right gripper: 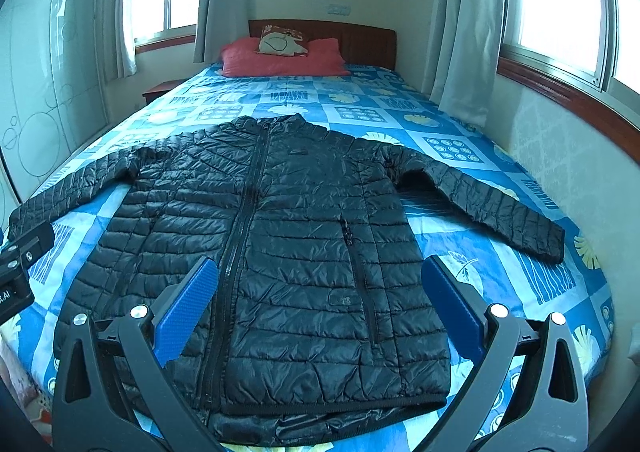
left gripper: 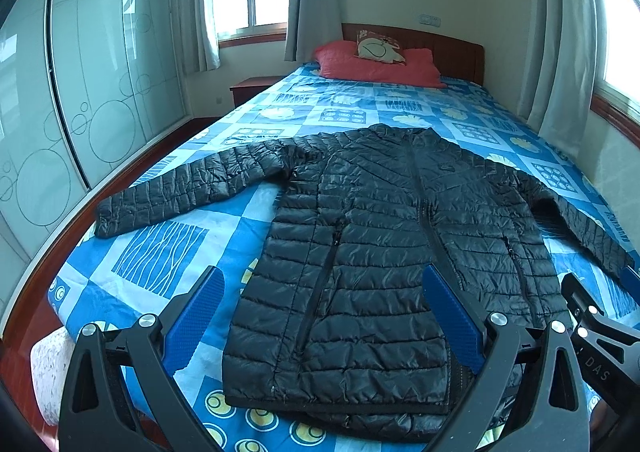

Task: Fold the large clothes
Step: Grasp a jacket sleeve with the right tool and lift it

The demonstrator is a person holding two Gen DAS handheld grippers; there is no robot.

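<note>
Evidently no fold is made yet: the black quilted jacket (left gripper: 360, 252) lies flat and face-up on the bed (left gripper: 168, 252), front zip closed, collar toward the red pillow (left gripper: 376, 65) at the headboard and hem toward the foot, where both cameras stand. Both sleeves are spread outward, well apart from the body; the left sleeve (left gripper: 180, 191) reaches toward the bed's edge on the wardrobe (left gripper: 92, 63) side, and the right sleeve (right gripper: 492, 203) angles out toward the window wall. The hem shows a slight doubling at the near edge, with a lower layer showing beneath it, but this reads as loose lie rather than a deliberate fold. The left tongs (left gripper: 320, 316) hover above the hem area, blue pads spread wide, gripping nothing. The right tongs (right gripper: 320, 308) hover likewise over the lower front, pads equally wide apart and empty; neither pair appears to touch the cloth. In my judgement the task stands at its start: the garment is laid out and ready, and everything remains to do, namely bringing each sleeve in over the body, then doubling the body itself. The padded fabric looks slippery and puffy, so folds may spring back.
</note>
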